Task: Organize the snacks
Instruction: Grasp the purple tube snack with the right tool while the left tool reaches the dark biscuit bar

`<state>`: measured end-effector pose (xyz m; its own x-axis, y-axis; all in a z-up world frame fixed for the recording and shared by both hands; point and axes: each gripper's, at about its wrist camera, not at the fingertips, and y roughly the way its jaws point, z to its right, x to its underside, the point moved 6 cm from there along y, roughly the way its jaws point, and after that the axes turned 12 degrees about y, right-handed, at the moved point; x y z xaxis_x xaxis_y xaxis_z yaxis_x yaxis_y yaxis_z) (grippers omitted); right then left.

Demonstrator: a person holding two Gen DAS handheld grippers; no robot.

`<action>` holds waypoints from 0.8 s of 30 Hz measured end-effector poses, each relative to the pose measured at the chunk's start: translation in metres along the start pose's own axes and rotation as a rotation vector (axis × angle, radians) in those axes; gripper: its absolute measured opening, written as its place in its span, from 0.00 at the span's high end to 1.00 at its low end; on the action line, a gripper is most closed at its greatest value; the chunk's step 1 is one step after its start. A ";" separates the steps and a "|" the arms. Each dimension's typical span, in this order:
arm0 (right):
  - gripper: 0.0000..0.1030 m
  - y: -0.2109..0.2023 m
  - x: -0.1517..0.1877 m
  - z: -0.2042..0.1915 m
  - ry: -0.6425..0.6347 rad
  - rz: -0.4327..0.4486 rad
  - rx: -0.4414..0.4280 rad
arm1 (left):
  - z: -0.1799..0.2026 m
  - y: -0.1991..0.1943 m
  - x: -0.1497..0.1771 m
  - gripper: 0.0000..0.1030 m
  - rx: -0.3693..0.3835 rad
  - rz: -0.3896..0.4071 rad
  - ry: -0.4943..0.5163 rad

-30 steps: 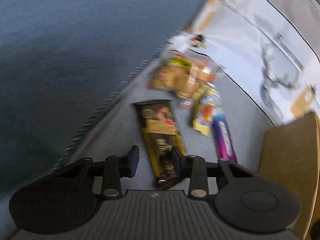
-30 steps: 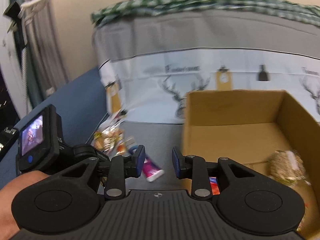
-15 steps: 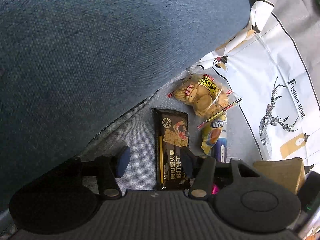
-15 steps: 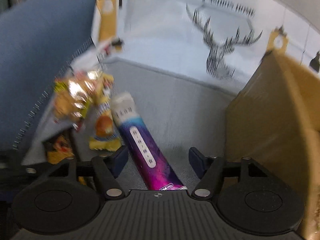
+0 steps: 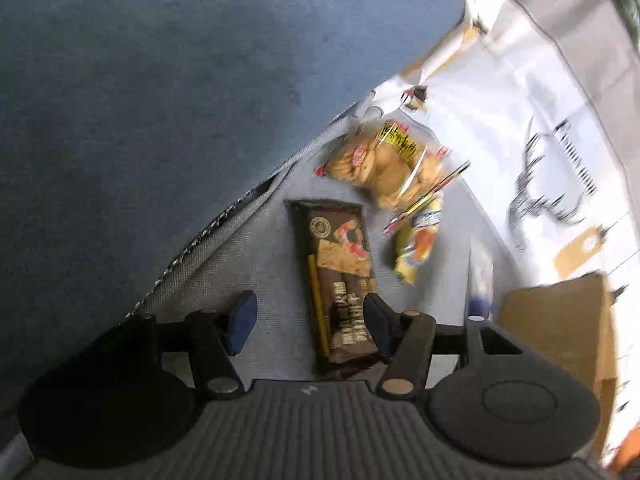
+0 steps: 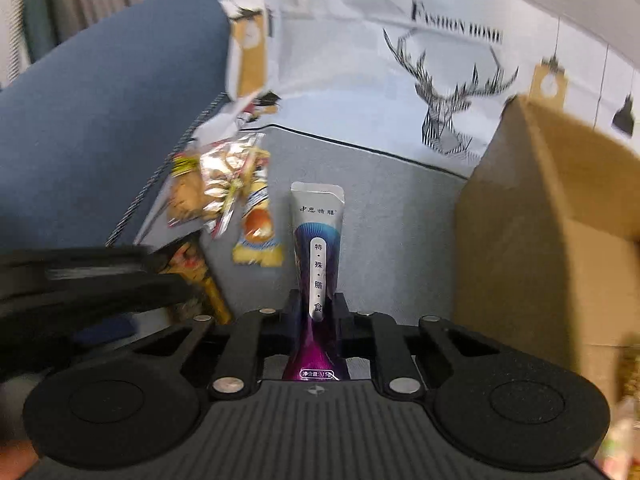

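Observation:
My right gripper (image 6: pixel 316 312) is shut on a purple and silver stick pack (image 6: pixel 318 240) that points away from me over the grey seat. My left gripper (image 5: pixel 306 320) is open above a dark brown cracker pack (image 5: pixel 336 264); its right finger is at the pack's near end. A clear bag of round biscuits (image 5: pixel 390 164) and a small yellow snack pack (image 5: pixel 418 246) lie just beyond. They also show in the right wrist view, the biscuit bag (image 6: pixel 212 184) and the yellow pack (image 6: pixel 258 236). A cardboard box (image 6: pixel 548 232) stands to the right.
A blue sofa cushion (image 5: pixel 160 100) rises on the left. A white deer-print cloth (image 6: pixel 440 80) covers the backrest behind the snacks. The box's corner (image 5: pixel 560 328) shows at the right of the left wrist view. The left gripper's body (image 6: pixel 80 280) crosses the right wrist view's left side.
My right gripper has closed on the purple stick pack. My left gripper has opened wider and shifted slightly over the cracker pack.

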<state>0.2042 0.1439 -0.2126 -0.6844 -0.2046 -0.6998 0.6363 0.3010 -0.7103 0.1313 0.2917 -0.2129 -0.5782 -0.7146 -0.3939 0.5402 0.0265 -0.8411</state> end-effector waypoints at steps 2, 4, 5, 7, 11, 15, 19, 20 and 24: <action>0.85 -0.018 0.008 -0.002 -0.029 0.004 0.013 | 0.005 -0.002 -0.003 0.37 0.012 0.047 0.051; 0.85 -0.033 0.014 0.001 -0.019 0.008 0.018 | 0.004 0.005 0.002 0.37 0.005 -0.005 0.052; 0.85 -0.040 0.017 0.003 -0.018 0.014 0.024 | 0.004 0.005 0.004 0.36 0.004 0.006 0.053; 0.85 -0.052 0.022 0.006 -0.007 0.023 0.039 | 0.012 0.009 0.003 0.31 -0.011 0.024 0.108; 0.85 -0.065 0.038 0.011 0.016 0.026 0.065 | 0.026 0.009 -0.002 0.20 -0.015 0.032 0.166; 0.85 -0.070 0.054 0.013 0.015 0.022 0.090 | 0.045 0.023 0.004 0.21 -0.098 -0.025 0.353; 0.85 -0.065 0.061 0.009 0.021 0.019 0.100 | 0.047 0.022 0.003 0.55 -0.151 -0.015 0.445; 0.85 -0.062 0.062 0.007 0.019 0.023 0.105 | 0.045 0.020 0.001 0.58 -0.161 -0.014 0.442; 0.85 -0.047 0.068 0.005 0.035 0.017 0.090 | 0.040 0.017 -0.004 0.59 -0.184 -0.016 0.436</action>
<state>0.1292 0.1108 -0.2274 -0.6839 -0.1670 -0.7102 0.6765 0.2193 -0.7030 0.1674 0.2670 -0.2107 -0.8094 -0.3570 -0.4662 0.4349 0.1690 -0.8845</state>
